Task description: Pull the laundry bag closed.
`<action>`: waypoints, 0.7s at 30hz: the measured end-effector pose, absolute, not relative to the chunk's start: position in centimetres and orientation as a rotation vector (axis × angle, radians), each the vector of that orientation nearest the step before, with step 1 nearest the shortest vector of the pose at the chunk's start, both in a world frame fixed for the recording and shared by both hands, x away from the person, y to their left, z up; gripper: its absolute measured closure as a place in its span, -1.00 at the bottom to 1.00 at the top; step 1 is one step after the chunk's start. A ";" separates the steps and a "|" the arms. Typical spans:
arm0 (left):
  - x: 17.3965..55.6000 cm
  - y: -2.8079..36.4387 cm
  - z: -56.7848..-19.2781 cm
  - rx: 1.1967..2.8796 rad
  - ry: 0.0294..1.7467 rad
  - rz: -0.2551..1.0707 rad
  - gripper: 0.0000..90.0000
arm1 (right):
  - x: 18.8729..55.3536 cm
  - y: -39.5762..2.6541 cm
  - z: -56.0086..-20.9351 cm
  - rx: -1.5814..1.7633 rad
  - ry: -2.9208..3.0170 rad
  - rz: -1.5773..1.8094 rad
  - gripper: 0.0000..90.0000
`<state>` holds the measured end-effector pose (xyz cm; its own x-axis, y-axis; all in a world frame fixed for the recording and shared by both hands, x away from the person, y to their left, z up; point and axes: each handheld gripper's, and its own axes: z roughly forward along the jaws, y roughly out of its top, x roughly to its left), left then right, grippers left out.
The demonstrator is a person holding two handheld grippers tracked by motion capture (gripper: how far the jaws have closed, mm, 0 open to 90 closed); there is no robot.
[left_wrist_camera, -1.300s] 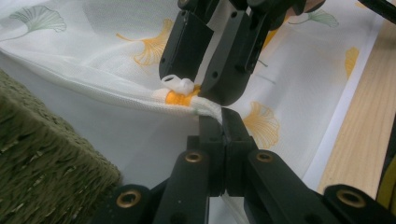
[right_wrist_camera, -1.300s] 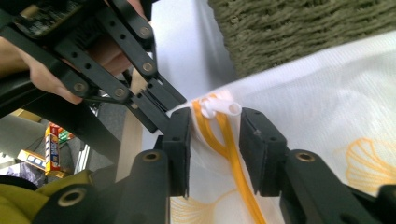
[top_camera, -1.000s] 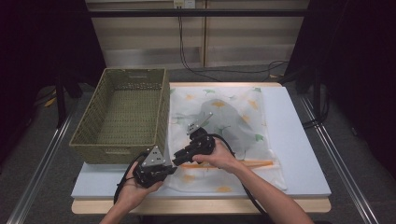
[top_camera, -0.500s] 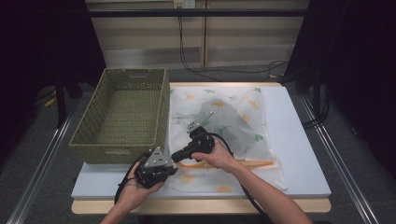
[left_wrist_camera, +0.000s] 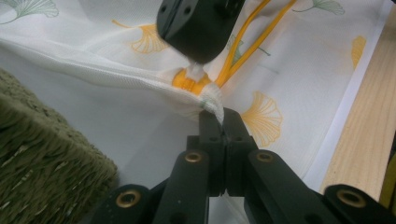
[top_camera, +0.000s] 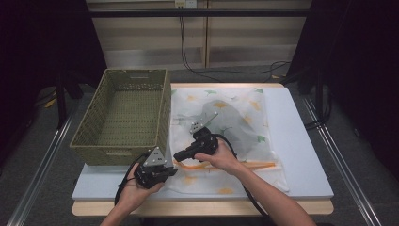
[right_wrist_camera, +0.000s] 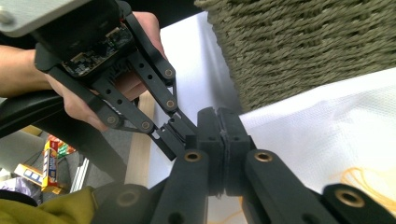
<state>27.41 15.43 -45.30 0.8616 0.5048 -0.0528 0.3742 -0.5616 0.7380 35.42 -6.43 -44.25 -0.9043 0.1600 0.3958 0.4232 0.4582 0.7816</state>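
- At the far left of the counter, the woven basket stands empty and open-topped, probably where the bag is headed.
- Just right of it, the left hand-held gripper is clamped on the gathered mouth of the white mesh bag, pinning that corner near the counter's front edge.
- Right again, the right hand-held gripper has just been closing, its jaws now pinching the same hem beside the orange drawstring, likely so both can lift together.
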 end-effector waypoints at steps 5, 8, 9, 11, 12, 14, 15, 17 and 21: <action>27.4 15.4 -45.2 2.238 0.638 0.218 0.97 | 35.3 -6.8 -44.3 -0.508 -2.447 -1.427 1.00; 27.5 15.5 -45.3 2.236 0.655 0.206 0.98 | 35.2 -7.0 -44.3 -0.503 -2.457 -1.422 1.00; 27.6 15.6 -45.3 2.240 0.657 0.201 0.98 | 35.1 -7.1 -44.3 -0.504 -2.460 -1.423 1.00; 27.6 15.6 -45.3 2.235 0.662 0.196 0.97 | 35.0 -7.3 -44.3 -0.501 -2.469 -1.423 1.00; 27.6 15.6 -45.4 2.229 0.664 0.194 0.97 | 34.9 -7.4 -44.3 -0.504 -2.469 -1.417 1.00; 27.7 15.6 -45.4 2.226 0.666 0.189 0.97 | 34.9 -7.5 -44.3 -0.500 -2.476 -1.422 1.00; 27.7 15.6 -45.4 2.225 0.668 0.189 0.97 | 34.9 -7.5 -44.3 -0.500 -2.476 -1.420 1.00; 27.7 15.6 -45.4 2.224 0.674 0.183 0.96 | 34.8 -7.6 -44.3 -0.501 -2.483 -1.415 1.00; 27.7 15.7 -45.4 2.206 0.712 0.167 0.76 | 34.7 -7.7 -44.3 -0.507 -2.489 -1.412 1.00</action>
<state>27.72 15.71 -45.36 0.8332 0.5422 -0.1088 0.4375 -0.5260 0.7293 34.73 -7.70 -44.33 -0.9123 0.1815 0.3672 0.4083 0.4740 0.7801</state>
